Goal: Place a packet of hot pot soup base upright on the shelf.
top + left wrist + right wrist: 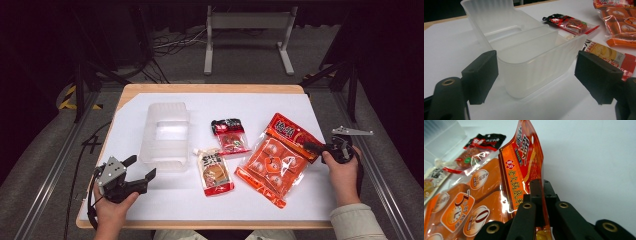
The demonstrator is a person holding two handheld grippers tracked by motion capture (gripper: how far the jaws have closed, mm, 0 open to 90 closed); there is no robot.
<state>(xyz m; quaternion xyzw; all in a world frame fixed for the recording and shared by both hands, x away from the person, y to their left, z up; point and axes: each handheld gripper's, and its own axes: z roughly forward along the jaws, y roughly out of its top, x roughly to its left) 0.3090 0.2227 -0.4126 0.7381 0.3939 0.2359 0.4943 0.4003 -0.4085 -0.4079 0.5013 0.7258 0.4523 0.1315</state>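
Observation:
A large orange snack bag point(276, 157) lies at the right of the white mat; its red top edge point(524, 167) curls up off the surface. My right gripper point(314, 147) is shut on that edge, the film pinched between its black jaws point(541, 192). A translucent plastic box point(165, 132) stands left of centre, open side up. My left gripper point(140, 167) rests at the front left, open, its two jaws either side of the box's near corner point(534, 75) without touching it. A tan and red sauce packet point(215, 171) and a small red and black packet point(230, 135) lie between box and bag.
The white mat point(300, 200) covers a wooden table whose edge point(210, 88) shows at the back. A metal rail point(380, 170) runs along the right side, another along the left. A white stand frame point(247, 22) and cables sit on the floor beyond.

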